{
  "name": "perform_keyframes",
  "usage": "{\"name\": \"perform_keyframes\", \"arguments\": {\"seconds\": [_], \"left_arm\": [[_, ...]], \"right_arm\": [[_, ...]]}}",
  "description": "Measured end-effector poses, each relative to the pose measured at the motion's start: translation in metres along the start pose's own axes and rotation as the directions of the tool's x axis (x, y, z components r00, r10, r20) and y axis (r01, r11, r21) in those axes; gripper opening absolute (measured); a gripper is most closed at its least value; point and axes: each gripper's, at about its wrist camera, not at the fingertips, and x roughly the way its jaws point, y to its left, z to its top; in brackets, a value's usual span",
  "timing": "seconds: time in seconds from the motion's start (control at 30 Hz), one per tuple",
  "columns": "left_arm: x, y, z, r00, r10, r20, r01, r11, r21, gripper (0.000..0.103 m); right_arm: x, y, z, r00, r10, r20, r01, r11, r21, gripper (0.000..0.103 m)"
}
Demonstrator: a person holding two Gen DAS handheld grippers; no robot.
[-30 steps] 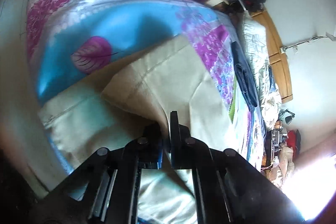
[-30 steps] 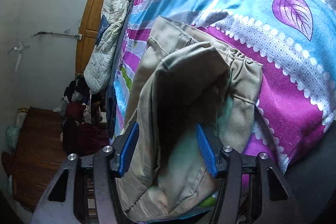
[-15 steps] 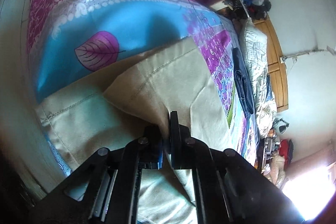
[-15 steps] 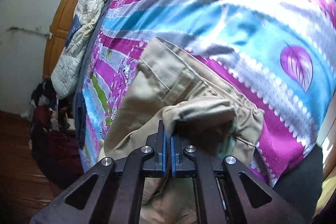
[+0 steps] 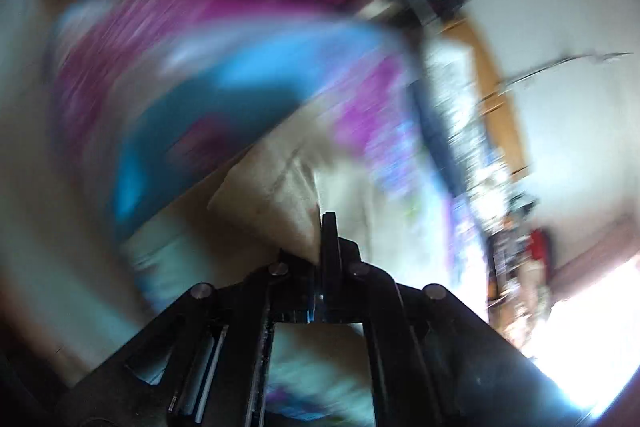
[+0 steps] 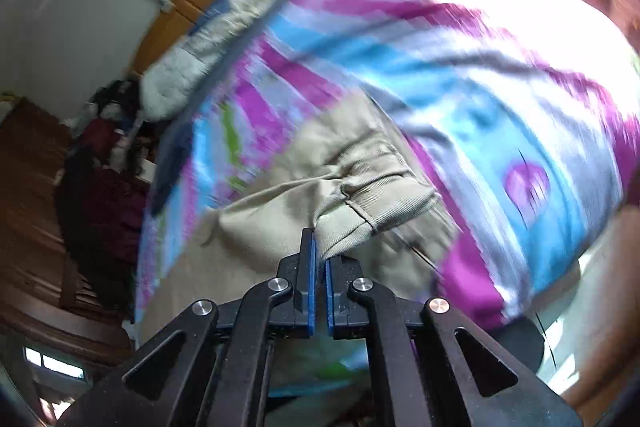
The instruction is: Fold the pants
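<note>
Nearest to the right wrist camera, the right gripper (image 6: 319, 251) is pinching a bunched fold of the beige pants (image 6: 352, 195), its blue-padded fingers (image 6: 310, 267) drawn narrow with the gathered waistband cloth caught between them at the tips. Likewise, in the left wrist view, the left gripper (image 5: 325, 227) is clamping a corner of the same pants (image 5: 280, 187), with its black jaws pressed together and a seamed edge of the cloth wedged between them. Both views are smeared by motion blur, so fine detail is hard to read. Beyond the grippers, the pants are lying partly lifted over a bedspread (image 6: 460, 75) striped in purple, blue and white, with a purple leaf motif (image 6: 526, 187) showing to the right of the waistband. Past the pants, in the left view, a dark blue garment (image 5: 436, 131) is stretching along the far side of the bedspread (image 5: 248, 75). Farther back, in the right view, a pale quilted blanket (image 6: 224, 31) is sitting rolled along the bed's edge against a wooden headboard (image 6: 192, 3). At the far left of that view, a heap of dark red and black clothes (image 6: 100, 163) is piling up beside the bed, and a white wall (image 6: 80, 7) is closing the scene behind it.
</note>
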Motion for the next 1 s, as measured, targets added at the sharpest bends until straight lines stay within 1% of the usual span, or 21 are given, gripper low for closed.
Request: {"name": "perform_keyframes", "arguments": {"seconds": [0.03, 0.07, 0.1, 0.13, 0.17, 0.23, 0.27, 0.33, 0.37, 0.4, 0.43, 0.5, 0.53, 0.63, 0.67, 0.73, 0.8, 0.87, 0.9, 0.97, 1.0], "left_arm": [[0.013, 0.027, -0.008, 0.998, 0.03, -0.058, -0.034, 0.997, -0.068, 0.004], [0.013, 0.04, -0.012, 0.999, -0.001, -0.049, -0.005, 0.993, -0.115, 0.006], [0.008, 0.047, -0.016, 0.999, -0.037, -0.013, 0.035, 0.987, -0.155, 0.006], [0.004, 0.047, -0.018, 0.999, -0.035, 0.011, 0.037, 0.986, -0.163, 0.006], [0.002, 0.044, -0.018, 0.999, -0.026, 0.024, 0.029, 0.988, -0.149, 0.006], [0.002, 0.036, -0.018, 1.0, 0.0, 0.02, 0.002, 0.995, -0.099, 0.006], [0.001, 0.031, -0.016, 1.0, 0.004, 0.012, -0.003, 0.997, -0.082, 0.004], [-0.013, 0.022, -0.011, 0.998, -0.044, 0.041, 0.046, 0.997, -0.059, 0.004], [-0.021, 0.018, -0.012, 0.996, -0.055, 0.068, 0.057, 0.998, -0.022, 0.004], [-0.025, 0.016, -0.013, 0.997, -0.028, 0.078, 0.026, 0.999, 0.02, 0.004], [-0.021, 0.021, -0.014, 0.998, 0.009, 0.061, -0.012, 0.999, 0.047, 0.005], [-0.001, 0.036, -0.015, 0.997, 0.072, -0.002, -0.072, 0.997, 0.023, 0.005], [0.004, 0.04, -0.017, 0.997, 0.081, -0.006, -0.081, 0.997, 0.018, 0.004], [-0.002, 0.035, -0.014, 0.995, 0.091, 0.026, -0.093, 0.994, 0.051, 0.004], [-0.003, 0.033, -0.013, 0.995, 0.091, 0.029, -0.093, 0.994, 0.059, 0.005], [-0.003, 0.035, -0.013, 0.994, 0.104, 0.017, -0.105, 0.992, 0.076, 0.006], [0.003, 0.028, -0.012, 0.993, 0.115, 0.019, -0.116, 0.989, 0.086, 0.008], [0.006, 0.024, -0.011, 0.993, 0.111, 0.025, -0.113, 0.991, 0.074, 0.008], [0.004, 0.026, -0.012, 0.993, 0.11, 0.031, -0.112, 0.991, 0.067, 0.009], [0.0, 0.027, -0.015, 0.991, 0.129, 0.042, -0.132, 0.989, 0.065, 0.012], [-0.004, 0.025, -0.016, 0.988, 0.147, 0.049, -0.15, 0.986, 0.075, 0.015]], "right_arm": [[0.012, -0.017, -0.01, 0.999, -0.031, -0.032, 0.032, 0.999, 0.034, 0.005], [0.016, -0.024, -0.017, 0.999, -0.04, -0.028, 0.041, 0.998, 0.038, 0.005], [0.017, -0.025, -0.019, 0.999, -0.043, -0.009, 0.044, 0.998, 0.037, 0.005], [0.019, -0.026, -0.018, 0.999, -0.038, 0.001, 0.038, 0.998, 0.043, 0.005], [0.02, -0.023, -0.015, 0.999, -0.039, 0.003, 0.039, 0.998, 0.039, 0.005], [0.019, -0.016, -0.008, 0.999, -0.048, -0.001, 0.048, 0.999, 0.005, 0.005], [0.011, -0.01, -0.005, 1.0, -0.03, 0.008, 0.03, 0.999, -0.019, 0.005], [-0.013, 0.0, -0.003, 0.998, 0.034, 0.06, -0.03, 0.997, -0.065, 0.005], [-0.018, 0.0, -0.003, 0.997, 0.02, 0.069, -0.014, 0.996, -0.085, 0.005], [-0.016, -0.003, -0.004, 0.999, -0.003, 0.053, 0.008, 0.995, -0.096, 0.005], [-0.006, -0.008, -0.007, 0.999, -0.034, 0.019, 0.036, 0.995, -0.093, 0.005], [0.021, -0.018, -0.015, 0.99, -0.124, -0.063, 0.118, 0.988, -0.099, 0.005], [0.026, -0.021, -0.019, 0.988, -0.141, -0.07, 0.133, 0.985, -0.11, 0.005], [0.02, -0.025, -0.019, 0.994, -0.104, -0.034, 0.101, 0.992, -0.081, 0.005], [0.02, -0.027, -0.019, 0.994, -0.1, -0.037, 0.097, 0.992, -0.078, 0.005], [0.021, -0.028, -0.02, 0.992, -0.113, -0.048, 0.108, 0.99, -0.085, 0.005], [0.021, -0.028, -0.022, 0.992, -0.115, -0.044, 0.11, 0.989, -0.097, 0.005], [0.026, -0.029, -0.024, 0.989, -0.129, -0.067, 0.122, 0.988, -0.098, 0.006], [0.025, -0.028, -0.024, 0.989, -0.132, -0.066, 0.125, 0.987, -0.102, 0.006], [0.016, -0.029, -0.025, 0.993, -0.116, -0.032, 0.112, 0.989, -0.095, 0.006], [0.014, -0.033, -0.025, 0.99, -0.138, -0.031, 0.135, 0.987, -0.092, 0.006]]}}
